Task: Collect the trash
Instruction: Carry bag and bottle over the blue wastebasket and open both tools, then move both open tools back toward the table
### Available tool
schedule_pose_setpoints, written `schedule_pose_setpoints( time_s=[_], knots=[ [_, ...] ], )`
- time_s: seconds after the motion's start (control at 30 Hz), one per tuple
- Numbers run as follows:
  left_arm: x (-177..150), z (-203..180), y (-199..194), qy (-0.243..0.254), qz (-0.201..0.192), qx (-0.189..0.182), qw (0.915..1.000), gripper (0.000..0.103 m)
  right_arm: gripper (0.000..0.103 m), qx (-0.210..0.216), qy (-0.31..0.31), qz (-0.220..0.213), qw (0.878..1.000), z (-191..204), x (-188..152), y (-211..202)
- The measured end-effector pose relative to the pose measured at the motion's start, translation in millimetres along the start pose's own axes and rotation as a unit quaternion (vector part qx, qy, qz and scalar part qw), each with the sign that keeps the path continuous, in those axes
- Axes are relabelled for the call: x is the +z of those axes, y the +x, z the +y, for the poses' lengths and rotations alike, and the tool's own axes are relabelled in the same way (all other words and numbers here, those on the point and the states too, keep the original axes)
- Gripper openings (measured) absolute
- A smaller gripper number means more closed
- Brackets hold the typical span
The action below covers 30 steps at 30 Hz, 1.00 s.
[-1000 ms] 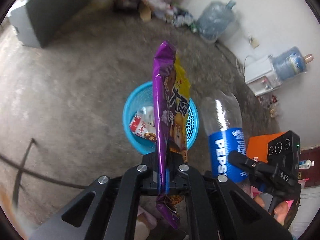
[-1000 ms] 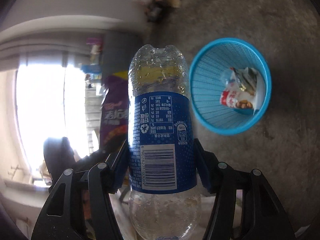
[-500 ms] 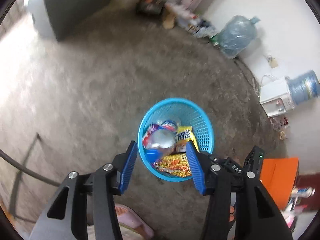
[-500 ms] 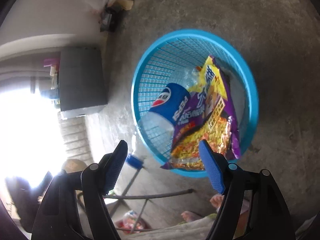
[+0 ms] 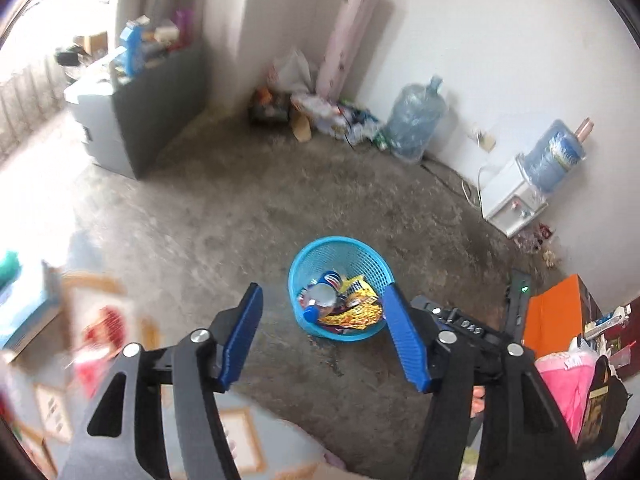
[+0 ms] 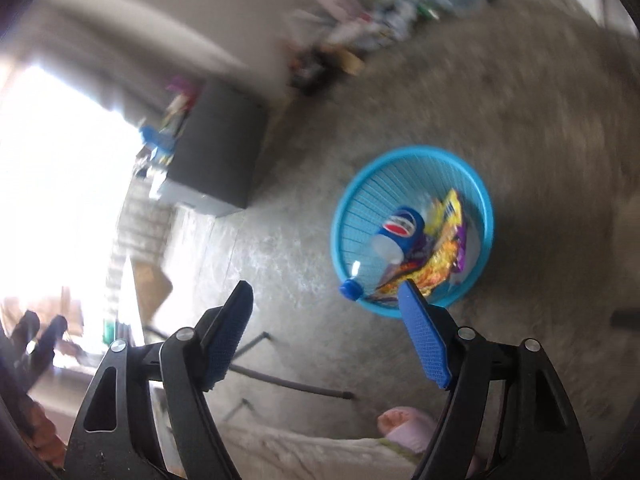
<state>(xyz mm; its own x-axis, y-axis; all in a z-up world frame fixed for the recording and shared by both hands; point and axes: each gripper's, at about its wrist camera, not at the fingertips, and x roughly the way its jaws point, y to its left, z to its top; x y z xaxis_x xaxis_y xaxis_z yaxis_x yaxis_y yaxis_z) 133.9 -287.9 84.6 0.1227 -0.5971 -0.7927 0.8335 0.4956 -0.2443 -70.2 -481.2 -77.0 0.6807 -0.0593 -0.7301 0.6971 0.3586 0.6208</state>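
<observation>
Both grippers are hanging empty above the floor here. The left gripper [image 5: 322, 336] is standing spread, its jaws having just been opening, with nothing between the blue pads. The right gripper [image 6: 326, 332] is likewise spread wide, its jaws having just opened a touch further, and nothing is between them either.

Down on the concrete floor [image 5: 248, 220] the blue basket [image 5: 308, 264] is sitting upright, and it is carrying the goods: the Pepsi bottle [image 6: 398, 232] is lying tilted inside with its blue cap down near the rim, and the purple-and-yellow snack bag [image 6: 442, 248] is lying just beside it, touching it. A smaller red-and-white wrapper is peeking out underneath in the left wrist view, though it is too small to read.

So, judging from this, that round of collecting is looking finished: bottle and bag are both in. What is left is less certain. A heap of litter [image 5: 332, 116] is sitting along the far wall, well apart from the basket, near a big water jug [image 5: 414, 124]; whether that belongs to the job I cannot tell.
</observation>
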Motion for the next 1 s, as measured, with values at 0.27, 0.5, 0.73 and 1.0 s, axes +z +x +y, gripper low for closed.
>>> schedule_pose_setpoints(
  time_s=[0.27,0.5,0.73,1.0],
  knots=[
    [-78.0,55.8,-124.1,-0.068,-0.106,0.085,0.9884,0.065,0.073,0.059,-0.151,0.003,0.987,86.5,-39.2,-32.5],
    [-145.2,91.8,-194.5,-0.126,-0.154,0.171,0.965,0.065,0.073,0.113,-0.214,0.029,0.97,133.4,-68.6,-37.0],
    [-189.8,118.0,-211.6,-0.175,-0.157,0.181,0.9551,0.065,0.073,0.137,-0.244,0.083,0.956,173.7,-99.8,-11.5],
    [-187.2,128.7,-191.9,-0.192,-0.128,0.201,0.9519,0.065,0.073,0.153,-0.259,0.114,0.947,210.2,-125.4,5.8]
  ],
)
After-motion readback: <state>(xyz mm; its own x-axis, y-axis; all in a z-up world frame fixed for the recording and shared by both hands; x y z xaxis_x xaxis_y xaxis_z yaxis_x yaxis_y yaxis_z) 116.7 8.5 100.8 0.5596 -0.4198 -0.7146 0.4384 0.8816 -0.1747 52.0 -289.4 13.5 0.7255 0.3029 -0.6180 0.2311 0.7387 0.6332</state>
